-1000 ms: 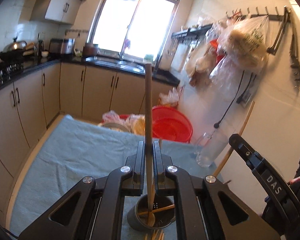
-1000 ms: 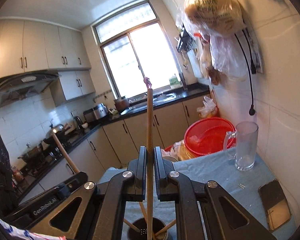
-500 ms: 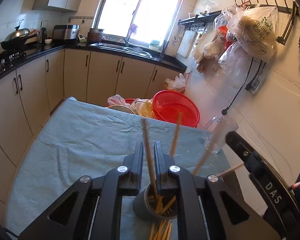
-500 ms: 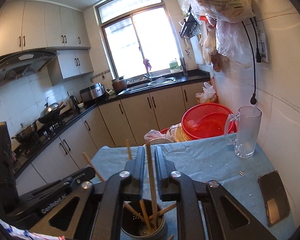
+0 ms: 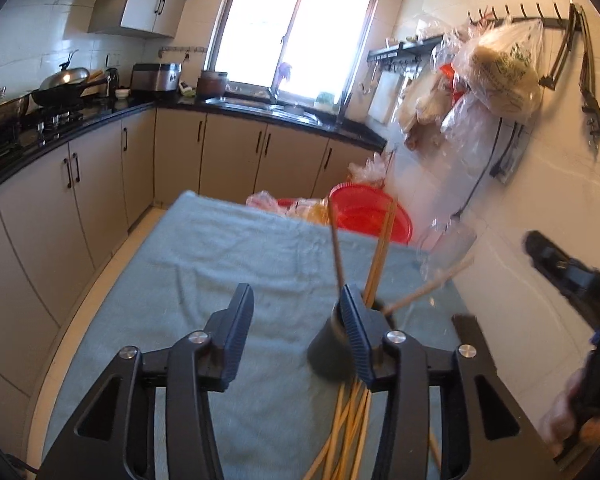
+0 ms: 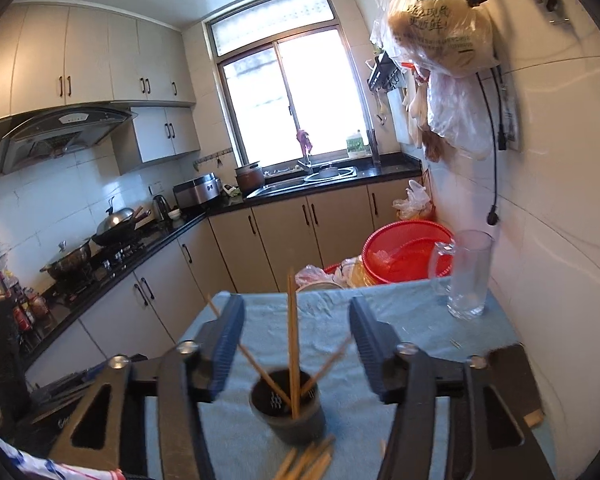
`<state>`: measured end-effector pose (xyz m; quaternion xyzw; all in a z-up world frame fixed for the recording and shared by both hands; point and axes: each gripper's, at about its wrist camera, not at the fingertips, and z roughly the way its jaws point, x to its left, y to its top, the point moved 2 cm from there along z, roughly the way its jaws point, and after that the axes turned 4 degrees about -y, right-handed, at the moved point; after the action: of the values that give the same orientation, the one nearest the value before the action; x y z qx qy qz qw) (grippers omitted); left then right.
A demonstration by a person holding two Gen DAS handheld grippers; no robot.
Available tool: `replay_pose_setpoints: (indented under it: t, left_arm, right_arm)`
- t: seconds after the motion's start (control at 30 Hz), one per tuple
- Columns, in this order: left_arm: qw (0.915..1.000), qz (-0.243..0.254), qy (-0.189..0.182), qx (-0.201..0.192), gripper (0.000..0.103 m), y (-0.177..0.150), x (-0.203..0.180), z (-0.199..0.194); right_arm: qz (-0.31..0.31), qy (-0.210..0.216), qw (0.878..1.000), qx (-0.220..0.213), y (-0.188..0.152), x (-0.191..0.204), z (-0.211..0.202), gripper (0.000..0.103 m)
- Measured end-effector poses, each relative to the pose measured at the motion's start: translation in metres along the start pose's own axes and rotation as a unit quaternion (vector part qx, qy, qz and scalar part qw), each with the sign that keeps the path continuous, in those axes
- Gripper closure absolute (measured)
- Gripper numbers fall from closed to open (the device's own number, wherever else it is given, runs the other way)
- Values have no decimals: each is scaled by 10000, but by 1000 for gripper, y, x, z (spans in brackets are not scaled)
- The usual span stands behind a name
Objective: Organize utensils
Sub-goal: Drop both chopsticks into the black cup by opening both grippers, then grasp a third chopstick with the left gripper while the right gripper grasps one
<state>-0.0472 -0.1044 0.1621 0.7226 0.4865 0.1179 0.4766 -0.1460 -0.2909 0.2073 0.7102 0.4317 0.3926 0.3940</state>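
Observation:
A dark round utensil cup stands on the blue-grey cloth with several wooden chopsticks leaning in it. More loose chopsticks lie on the cloth in front of it. My right gripper hangs above the cup, its jaws opening, and no pad touches a stick. In the left wrist view the cup sits behind the right finger of my left gripper. Those jaws are also opening, with bare cloth between them. Loose chopsticks lie just below.
A clear glass mug stands at the table's far right by the tiled wall. A red basket and plastic bags sit past the far edge. A dark phone lies on the right. Cabinets and a stove run along the left.
Both grippers held a chopstick upright over the cup, lowered it in and let go. Both jaws have spread apart, and the left gripper has shifted to the left of the cup.

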Motion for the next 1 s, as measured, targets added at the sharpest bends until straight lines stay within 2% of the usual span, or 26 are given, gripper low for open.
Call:
replay_pose_setpoints:
  t: [0.07,0.13,0.23,0.3,0.37,0.43,0.67,0.73,0.8,0.83,0.87,1.0]
  left_arm:
    - [9996,65,-9,260,58,-20,4,3]
    - [9975,182,-42,689,58,-44,5,14]
    - [9895,436,-146,1369,58,-81,-1,34]
    - [9823,654,-208,1746,58,-102,-7,46]
    - [9754,831,-231,2029,63,-120,-15,58]
    - [9700,974,-268,2210,64,-132,-23,68]
    - [9602,1070,-213,2572,66,-141,-43,101]
    - [9563,1133,-134,2692,96,-145,-45,107]
    - [9565,997,-120,2740,96,-145,-40,109]
    - [9592,881,-160,2683,96,-144,-37,107]
    - [9614,802,-180,2628,96,-142,-34,105]
    - [9648,538,-151,2570,96,-137,-13,94]
  right_arm:
    - [-53,-40,9999,145,-20,-11,-15,32]
    - [-88,-83,9989,444,-43,-21,-19,32]
    - [-175,-114,9917,1266,-93,-44,-9,34]
    - [-191,-131,9816,1896,-128,-58,1,51]
    - [-134,-117,9721,2339,-154,-70,9,63]
    - [-5,-95,9639,2662,-175,-81,17,65]
    - [38,-177,9552,2953,-197,-92,36,65]
    - [-61,-230,9535,3006,-199,-89,41,65]
    - [-209,-310,9521,3034,-201,-82,45,72]
    - [-262,-356,9513,3052,-203,-82,46,82]
    - [-288,-383,9509,3059,-203,-82,46,87]
    - [-344,-390,9504,3067,-203,-84,43,94]
